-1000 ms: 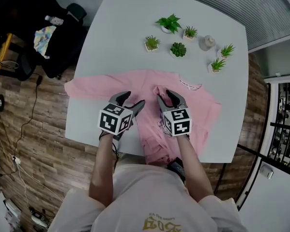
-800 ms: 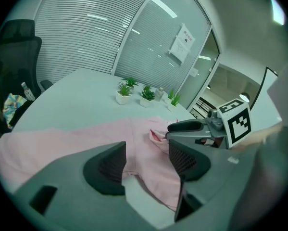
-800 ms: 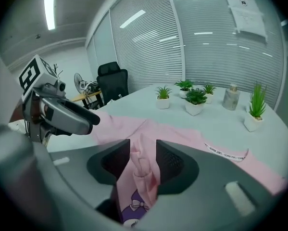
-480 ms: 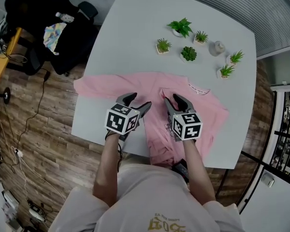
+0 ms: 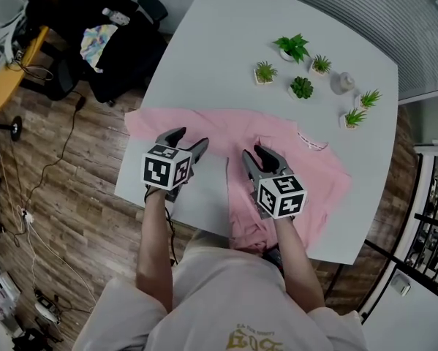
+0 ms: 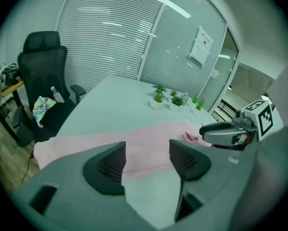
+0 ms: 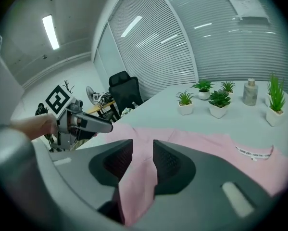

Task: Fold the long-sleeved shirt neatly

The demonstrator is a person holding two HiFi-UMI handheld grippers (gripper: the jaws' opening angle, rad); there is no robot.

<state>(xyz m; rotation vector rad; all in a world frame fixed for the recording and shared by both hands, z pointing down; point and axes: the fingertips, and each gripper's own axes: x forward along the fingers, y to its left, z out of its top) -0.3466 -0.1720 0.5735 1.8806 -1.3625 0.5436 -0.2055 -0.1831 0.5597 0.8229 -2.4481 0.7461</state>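
A pink long-sleeved shirt (image 5: 317,170) lies on the white table (image 5: 219,57), its left sleeve (image 5: 149,121) stretched out to the table's left edge. My right gripper (image 5: 257,156) is over the shirt's middle. Its jaws have just been closing and are shut on a raised fold of pink cloth (image 7: 139,177), which fills the gap of the right gripper (image 7: 143,155). My left gripper (image 5: 186,143) stands open at the sleeve's near edge with nothing between its jaws. In its own view the left gripper (image 6: 146,160) frames the pink shirt (image 6: 144,136) beyond.
Several small potted plants (image 5: 301,86) and a small bottle (image 5: 342,83) stand at the table's far right. A black office chair (image 5: 94,42) with a bottle and cloth on it is off the table's left. The table's near edge runs just behind both grippers.
My left gripper has slid left, away from the right one, so bare table now shows between them. The right gripper has stayed on the shirt's middle with the fold in its jaws.
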